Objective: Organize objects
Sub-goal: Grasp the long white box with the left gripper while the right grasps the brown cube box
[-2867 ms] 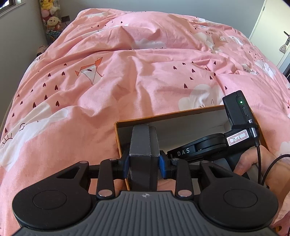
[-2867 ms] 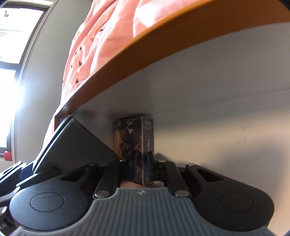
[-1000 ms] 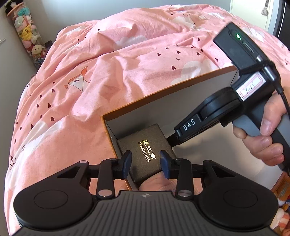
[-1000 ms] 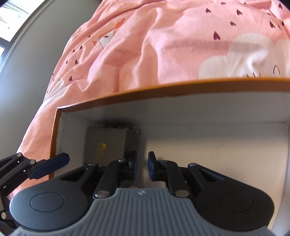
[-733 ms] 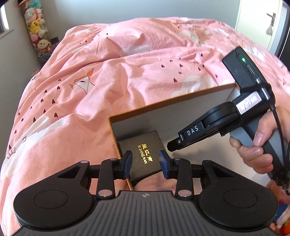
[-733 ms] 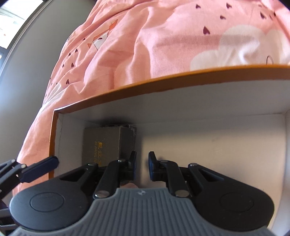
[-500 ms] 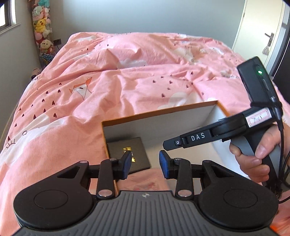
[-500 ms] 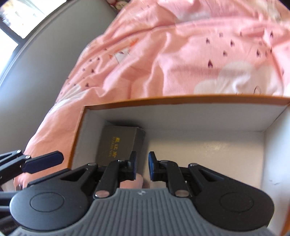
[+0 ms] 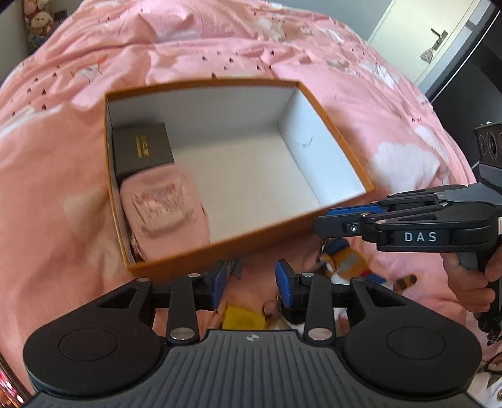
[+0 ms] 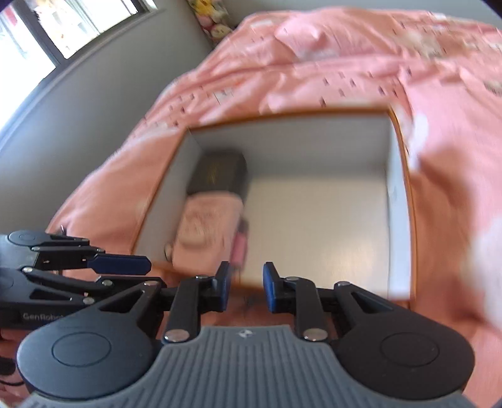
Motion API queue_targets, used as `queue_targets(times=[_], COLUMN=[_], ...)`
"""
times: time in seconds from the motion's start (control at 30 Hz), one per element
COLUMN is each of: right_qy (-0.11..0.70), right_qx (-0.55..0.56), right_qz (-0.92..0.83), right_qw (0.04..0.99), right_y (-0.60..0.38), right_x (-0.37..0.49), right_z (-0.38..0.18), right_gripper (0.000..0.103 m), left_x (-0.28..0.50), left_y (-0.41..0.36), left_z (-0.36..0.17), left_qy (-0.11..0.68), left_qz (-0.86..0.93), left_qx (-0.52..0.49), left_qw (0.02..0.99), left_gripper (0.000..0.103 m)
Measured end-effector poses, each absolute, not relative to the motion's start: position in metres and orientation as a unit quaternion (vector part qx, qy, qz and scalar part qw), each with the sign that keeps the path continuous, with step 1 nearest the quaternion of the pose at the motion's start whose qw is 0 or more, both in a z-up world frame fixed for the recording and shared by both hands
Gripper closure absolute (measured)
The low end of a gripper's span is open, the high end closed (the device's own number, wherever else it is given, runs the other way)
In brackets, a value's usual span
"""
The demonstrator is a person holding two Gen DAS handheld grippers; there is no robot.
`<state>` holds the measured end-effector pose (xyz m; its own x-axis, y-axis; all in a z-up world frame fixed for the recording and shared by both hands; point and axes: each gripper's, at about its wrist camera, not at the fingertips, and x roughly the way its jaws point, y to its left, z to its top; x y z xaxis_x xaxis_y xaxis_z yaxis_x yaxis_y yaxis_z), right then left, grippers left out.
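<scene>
An orange box with a white inside [image 9: 332, 131] lies open on the pink bed; it also shows in the right wrist view [image 10: 401, 194]. In its left end sit a black box with gold lettering [image 9: 142, 150] [image 10: 219, 172] and a pink pouch [image 9: 163, 207] [image 10: 207, 226]. My left gripper [image 9: 250, 282] is open and empty, just in front of the box's near wall. My right gripper [image 10: 245, 284] is open and empty, also at the near wall; it shows from the side in the left wrist view [image 9: 332, 224]. A small orange and blue plush toy [image 9: 342, 262] lies under it.
The pink heart-print duvet [image 9: 219, 40] covers the bed all around. A yellow item [image 9: 243, 317] lies on the bed below my left gripper. A shelf of plush toys [image 9: 36, 18] stands at the far left wall. A white door [image 9: 439, 37] is at the far right.
Both grippers have pulled back and up out of the box, so the whole box is now in view. Each let go of its item earlier; the black box and pink pouch stay inside.
</scene>
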<state>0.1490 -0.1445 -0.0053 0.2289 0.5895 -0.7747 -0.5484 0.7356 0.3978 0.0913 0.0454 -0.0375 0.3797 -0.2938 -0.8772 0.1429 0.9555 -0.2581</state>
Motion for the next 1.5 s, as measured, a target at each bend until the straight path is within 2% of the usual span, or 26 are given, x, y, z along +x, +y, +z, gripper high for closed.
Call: queue_targets(times=[0.17, 0.2, 0.27, 0.3, 0.37, 0.5, 0.73, 1.17, 1.27, 1.4, 1.5], right_qy=[0.579, 0.590, 0.607, 0.615, 0.628, 0.639, 0.641, 0.655, 0.654, 0.653, 0.649], right_qx=[0.059, 0.065, 0.073, 0.077, 0.080, 0.056, 0.001, -0.026, -0.026, -0.024, -0.017], right_qz=[0.332, 0.328, 0.323, 0.322, 0.320, 0.342, 0.388, 0.427, 0.433, 0.431, 0.433], right_qw=[0.742, 0.735, 0.722, 0.716, 0.705, 0.687, 0.663, 0.623, 0.619, 0.623, 0.625], right_y=[-0.171, -0.174, -0.180, -0.182, -0.183, -0.179, -0.163, -0.142, -0.137, -0.137, -0.140], right_x=[0.124, 0.119, 0.109, 0.106, 0.101, 0.093, 0.088, 0.083, 0.082, 0.080, 0.080], right_z=[-0.038, -0.043, -0.050, -0.053, -0.058, -0.062, -0.067, -0.092, -0.095, -0.098, -0.096], right_gripper=[0.071, 0.070, 0.067, 0.062, 0.060, 0.044, 0.030, 0.023, 0.023, 0.035, 0.036], left_x=[0.072, 0.070, 0.065, 0.063, 0.061, 0.056, 0.051, 0.045, 0.047, 0.048, 0.047], left_y=[0.038, 0.037, 0.035, 0.035, 0.039, 0.046, 0.059, 0.074, 0.070, 0.070, 0.070], left_z=[-0.059, -0.063, -0.072, -0.076, -0.082, -0.088, -0.097, -0.108, -0.113, -0.111, -0.106], left_qy=[0.577, 0.585, 0.607, 0.616, 0.629, 0.643, 0.662, 0.677, 0.680, 0.675, 0.668], left_qz=[-0.147, -0.145, -0.147, -0.147, -0.139, -0.130, -0.112, -0.093, -0.095, -0.089, -0.089], left_qx=[-0.079, -0.077, -0.072, -0.072, -0.077, -0.088, -0.130, -0.217, -0.225, -0.236, -0.235], left_qw=[0.800, 0.794, 0.778, 0.771, 0.761, 0.749, 0.730, 0.697, 0.691, 0.693, 0.700], left_gripper=[0.060, 0.059, 0.050, 0.049, 0.047, 0.044, 0.042, 0.038, 0.042, 0.050, 0.053])
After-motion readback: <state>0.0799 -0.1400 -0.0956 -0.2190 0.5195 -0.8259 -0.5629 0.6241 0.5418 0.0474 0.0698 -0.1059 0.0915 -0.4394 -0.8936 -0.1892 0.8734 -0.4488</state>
